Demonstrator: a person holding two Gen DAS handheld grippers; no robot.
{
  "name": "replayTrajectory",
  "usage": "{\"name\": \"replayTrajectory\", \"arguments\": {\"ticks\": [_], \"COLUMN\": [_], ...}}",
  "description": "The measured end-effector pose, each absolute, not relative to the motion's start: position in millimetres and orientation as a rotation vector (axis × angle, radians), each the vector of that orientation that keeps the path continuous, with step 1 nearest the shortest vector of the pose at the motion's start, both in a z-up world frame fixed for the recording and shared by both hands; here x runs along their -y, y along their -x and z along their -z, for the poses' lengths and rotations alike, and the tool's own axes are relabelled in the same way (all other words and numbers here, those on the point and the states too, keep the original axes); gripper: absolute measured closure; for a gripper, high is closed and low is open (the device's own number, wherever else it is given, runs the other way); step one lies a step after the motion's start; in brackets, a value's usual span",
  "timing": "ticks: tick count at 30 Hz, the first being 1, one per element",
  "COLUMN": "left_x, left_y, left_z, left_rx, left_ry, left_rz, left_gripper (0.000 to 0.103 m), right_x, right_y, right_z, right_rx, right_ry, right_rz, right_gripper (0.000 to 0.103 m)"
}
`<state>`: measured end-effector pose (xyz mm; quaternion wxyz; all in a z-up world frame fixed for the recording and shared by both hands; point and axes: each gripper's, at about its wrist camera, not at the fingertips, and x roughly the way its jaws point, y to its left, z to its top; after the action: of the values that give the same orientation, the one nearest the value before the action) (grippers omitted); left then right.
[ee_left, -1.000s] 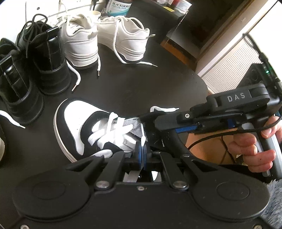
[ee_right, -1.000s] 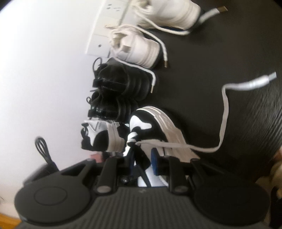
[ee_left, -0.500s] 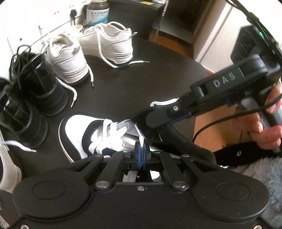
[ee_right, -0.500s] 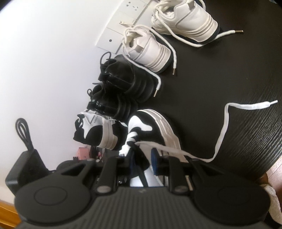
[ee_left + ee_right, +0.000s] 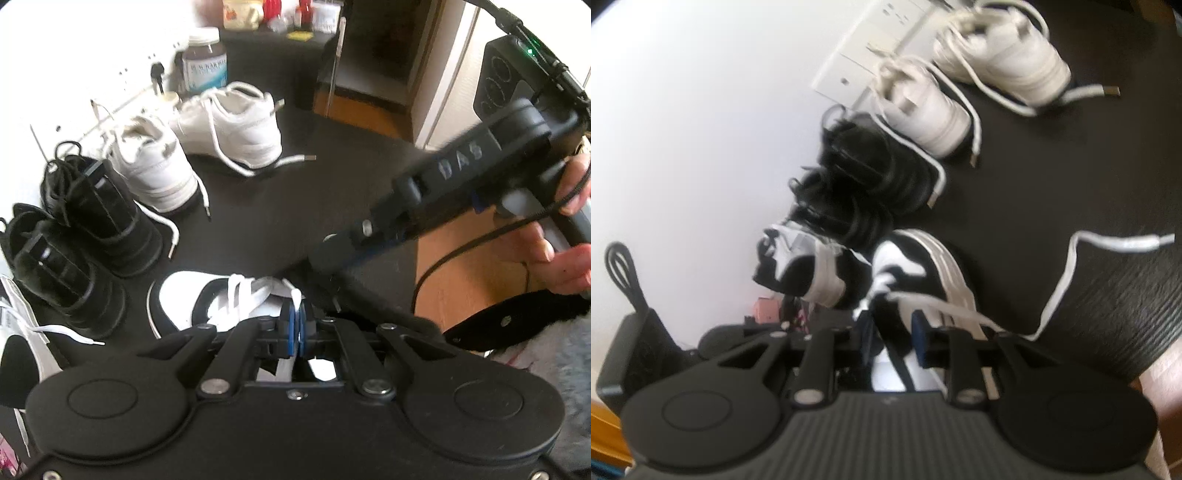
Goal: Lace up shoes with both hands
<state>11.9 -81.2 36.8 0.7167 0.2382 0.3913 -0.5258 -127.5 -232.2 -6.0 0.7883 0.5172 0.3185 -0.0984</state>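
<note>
The black-and-white sneaker (image 5: 192,302) lies on the dark counter (image 5: 295,206), toe toward the black boots (image 5: 74,236). The left tool (image 5: 295,325) is clamped on one white lace end (image 5: 294,295); the right tool (image 5: 892,328) stands apart over the tongue. The other lace (image 5: 1067,273) trails loose; a hard pull could unthread it.

Black-and-white sneaker (image 5: 192,299) lying on dark table, toe pointing away, white lace (image 5: 240,295) crisscrossed over tongue. One loose lace end (image 5: 1067,273) trailing off sideways across tabletop, plastic tip flat.
</note>
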Motion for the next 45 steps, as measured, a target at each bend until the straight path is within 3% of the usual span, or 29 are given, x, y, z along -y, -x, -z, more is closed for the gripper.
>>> {"name": "replayTrajectory", "arguments": {"ticks": [12,13,15,21,23,25,28,29,32,37,41,45], "left_x": [64,63,63,65,67,68,70,70,69,58,50,59], "left_y": [9,10,12,14,15,14,12,10,7,-6,-16,-18], "left_z": [-61,-60,-59,-55,-54,-54,-52,-51,-50,-55,-60,-52], "left_rx": [-0.801,-0.801,-0.804,-0.782,-0.771,-0.767,-0.784,-0.795,-0.819,-0.844,-0.846,-0.864], "left_ry": [-0.5,-0.501,-0.503,-0.511,-0.501,-0.486,-0.466,-0.458,-0.423,-0.401,-0.445,-0.489], "left_rz": [1.15,1.148,1.144,1.129,1.123,1.129,1.14,1.144,1.148,1.122,1.086,1.1], "left_gripper": [0.1,0.1,0.1,0.096,0.085,0.083,0.085,0.096,0.1,0.1,0.1,0.1], "right_x": [228,227,226,227,228,229,230,231,231,229,214,193], "right_y": [112,111,110,113,114,116,118,118,119,118,114,103], "right_z": [0,-1,-2,2,3,5,7,8,10,-2,-19,-24], "right_rx": [-0.708,-0.703,-0.697,-0.695,-0.693,-0.69,-0.688,-0.689,-0.688,-0.701,-0.719,-0.774], "right_ry": [-1.247,-1.243,-1.236,-1.256,-1.268,-1.279,-1.293,-1.296,-1.302,-1.155,-0.877,-0.688], "right_rz": [0.073,0.071,0.073,0.09,0.1,0.113,0.128,0.132,0.14,0.166,0.191,0.161], "right_gripper": [0.073,0.076,0.098,0.1,0.1,0.1,0.1,0.1,0.1,0.096,0.071,0.071]}}
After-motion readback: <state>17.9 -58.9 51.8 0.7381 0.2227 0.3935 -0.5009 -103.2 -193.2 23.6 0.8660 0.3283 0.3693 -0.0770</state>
